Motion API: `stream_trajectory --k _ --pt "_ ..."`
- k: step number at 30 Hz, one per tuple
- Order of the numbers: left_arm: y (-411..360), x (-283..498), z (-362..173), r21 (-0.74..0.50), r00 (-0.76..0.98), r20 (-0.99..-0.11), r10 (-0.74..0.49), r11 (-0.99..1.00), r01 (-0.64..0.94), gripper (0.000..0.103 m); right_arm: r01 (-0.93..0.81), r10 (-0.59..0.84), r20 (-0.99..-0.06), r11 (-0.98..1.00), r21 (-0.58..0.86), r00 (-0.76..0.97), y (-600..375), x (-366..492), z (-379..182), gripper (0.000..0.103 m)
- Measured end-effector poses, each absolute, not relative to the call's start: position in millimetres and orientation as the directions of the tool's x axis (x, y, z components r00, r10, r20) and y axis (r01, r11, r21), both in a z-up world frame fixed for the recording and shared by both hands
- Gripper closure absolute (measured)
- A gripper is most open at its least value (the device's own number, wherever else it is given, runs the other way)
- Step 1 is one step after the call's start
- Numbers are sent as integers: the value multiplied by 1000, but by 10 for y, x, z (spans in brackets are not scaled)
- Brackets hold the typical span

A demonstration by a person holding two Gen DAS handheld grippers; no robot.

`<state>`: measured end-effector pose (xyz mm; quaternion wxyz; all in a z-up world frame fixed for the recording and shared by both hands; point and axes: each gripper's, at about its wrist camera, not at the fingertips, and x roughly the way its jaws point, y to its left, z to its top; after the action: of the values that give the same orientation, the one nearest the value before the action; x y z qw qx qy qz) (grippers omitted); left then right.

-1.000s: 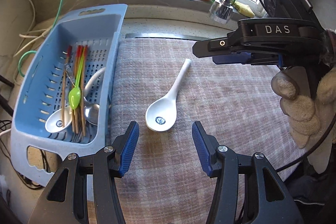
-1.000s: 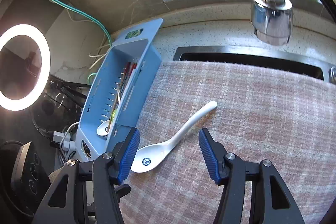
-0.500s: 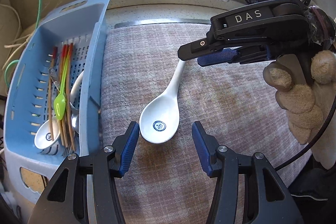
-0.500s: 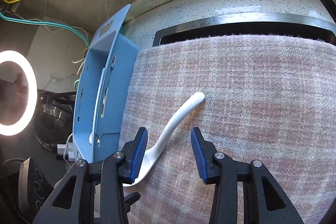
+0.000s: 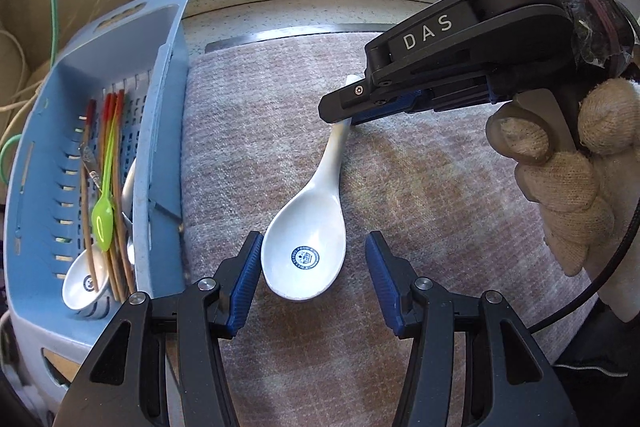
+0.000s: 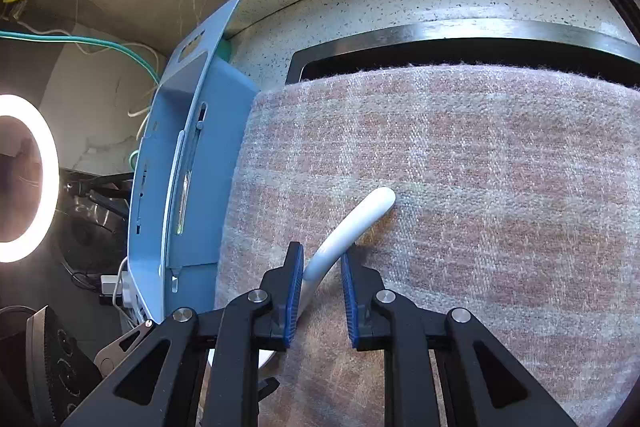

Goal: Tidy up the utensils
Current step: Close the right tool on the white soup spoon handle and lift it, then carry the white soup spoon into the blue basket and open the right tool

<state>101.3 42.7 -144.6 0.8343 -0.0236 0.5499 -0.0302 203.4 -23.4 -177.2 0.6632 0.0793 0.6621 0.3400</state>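
White ceramic spoon (image 5: 308,231) lies on the plaid cloth (image 5: 440,187); the left claw (image 5: 314,281) gapes around its bowl, the right claw (image 6: 320,301) straddles its handle, not yet clamped; blue basket (image 5: 160,107) at nine o'clock.

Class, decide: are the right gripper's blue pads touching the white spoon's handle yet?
Cannot tell. In the right wrist view the white spoon handle runs between the right gripper pads; the left pad looks against it, the other shows a gap, but contact isn't plain.
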Motion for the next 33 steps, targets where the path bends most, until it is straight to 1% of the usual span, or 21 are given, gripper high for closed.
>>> stream_trajectory --k 3,5,7,10,17,22,27,33 --pt "355 1100 -1480 -65 383 -921 -77 997 44 52 -360 554 -826 752 551 -107 -242 2048 -1752 86" --pt "318 1150 -1496 -66 379 -922 -80 997 50 55 -367 551 -828 753 547 -104 -236 2064 -1739 87" --pt "296 1172 -1513 -82 377 -921 -93 996 47 63 -365 553 -827 753 547 -100 -256 2078 -1727 89" --pt "318 1209 -1546 -120 382 -916 -124 992 36 64 -366 555 -825 750 551 -105 -282 2097 -1718 89" --pt "303 1229 -1626 -134 377 -917 -129 991 13 64 -339 562 -819 753 564 -115 -331 2099 -1761 89" --pt "342 1218 -1669 -155 392 -909 -141 988 -3 64 -346 564 -819 752 562 -104 -350 2081 -1694 90" --pt "414 1114 -1559 -172 424 -893 -151 985 -12 64 -353 577 -811 742 570 -96 -349 2059 -1561 90" --pt "551 962 -1330 -168 483 -866 -131 985 -33 64 -393 603 -793 712 582 -81 -215 2007 -1270 91"
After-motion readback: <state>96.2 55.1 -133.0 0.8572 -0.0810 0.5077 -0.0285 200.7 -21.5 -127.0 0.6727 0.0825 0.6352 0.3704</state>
